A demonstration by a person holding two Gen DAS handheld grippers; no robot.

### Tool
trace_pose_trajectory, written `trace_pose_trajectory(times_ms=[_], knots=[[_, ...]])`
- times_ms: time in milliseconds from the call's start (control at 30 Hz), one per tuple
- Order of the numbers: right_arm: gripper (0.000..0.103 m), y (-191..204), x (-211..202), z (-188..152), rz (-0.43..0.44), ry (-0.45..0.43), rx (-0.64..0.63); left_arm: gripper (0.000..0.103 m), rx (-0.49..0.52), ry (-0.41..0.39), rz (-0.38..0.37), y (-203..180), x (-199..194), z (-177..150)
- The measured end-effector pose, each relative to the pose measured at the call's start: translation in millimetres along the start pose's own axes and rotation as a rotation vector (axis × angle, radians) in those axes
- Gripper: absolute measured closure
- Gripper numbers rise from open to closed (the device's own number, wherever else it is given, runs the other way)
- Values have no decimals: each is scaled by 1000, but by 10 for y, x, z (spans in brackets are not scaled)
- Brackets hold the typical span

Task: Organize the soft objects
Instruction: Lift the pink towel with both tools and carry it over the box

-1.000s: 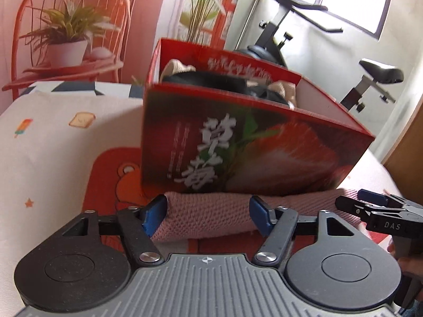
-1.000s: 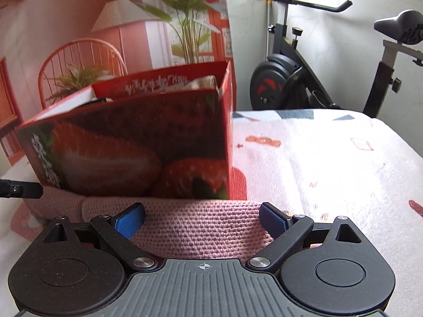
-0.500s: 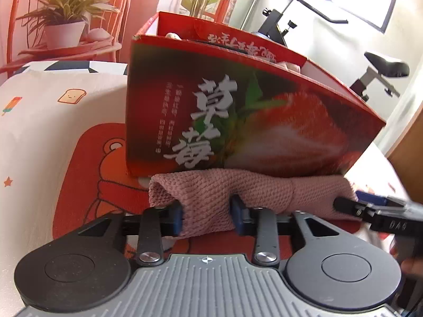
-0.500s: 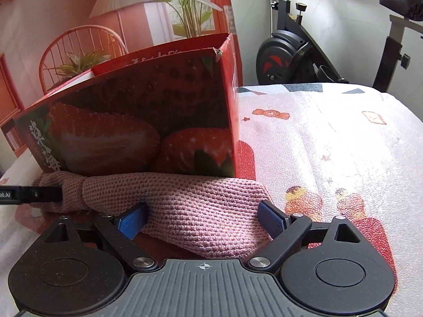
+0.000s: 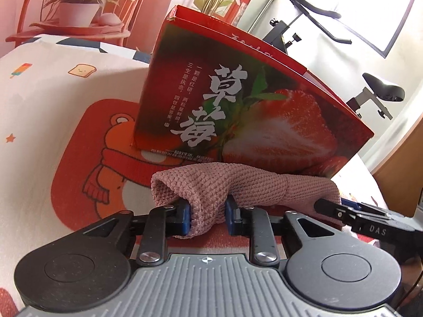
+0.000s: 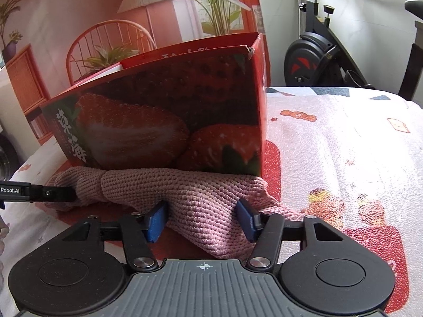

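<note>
A pink knitted cloth (image 5: 238,182) lies bunched along the foot of a red strawberry-print box (image 5: 238,111) on the table. My left gripper (image 5: 207,216) has its blue pads pressed on the cloth's left end, and its jaws are still closing. In the right wrist view the same cloth (image 6: 185,185) stretches along the box (image 6: 164,121). My right gripper (image 6: 202,222) squeezes a thick fold of its right end, with the jaws closing. A finger of the other gripper (image 5: 343,211) reaches the cloth from the right. The box's inside is hidden.
The table wears a white cover with cartoon prints (image 5: 39,105), including an orange bear patch (image 5: 105,158) under the box. Behind stand a red chair with a potted plant (image 5: 76,8) and an exercise bike (image 6: 317,60).
Both pairs of jaws narrowed onto the cloth, which now bulges up between the pads. The left gripper sank lower and closer to the cloth, and the box top went out of sight.
</note>
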State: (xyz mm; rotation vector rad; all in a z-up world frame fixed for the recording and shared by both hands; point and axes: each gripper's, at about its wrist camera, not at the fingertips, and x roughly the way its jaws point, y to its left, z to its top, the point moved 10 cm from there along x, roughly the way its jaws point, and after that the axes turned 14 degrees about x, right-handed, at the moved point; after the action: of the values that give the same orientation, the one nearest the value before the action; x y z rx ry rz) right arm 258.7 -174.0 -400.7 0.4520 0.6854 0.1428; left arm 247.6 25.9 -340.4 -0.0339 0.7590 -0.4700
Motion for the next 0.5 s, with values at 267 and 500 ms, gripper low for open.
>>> trace_pose_trajectory(times_ms=[267,500], knots=[[81,37,-24,-25,14,8,-10,77,57,4,37,-96,-57,-53],[91,221,-206,-95,49,-28,-52,82,79,25,41,-162,-234,-128]])
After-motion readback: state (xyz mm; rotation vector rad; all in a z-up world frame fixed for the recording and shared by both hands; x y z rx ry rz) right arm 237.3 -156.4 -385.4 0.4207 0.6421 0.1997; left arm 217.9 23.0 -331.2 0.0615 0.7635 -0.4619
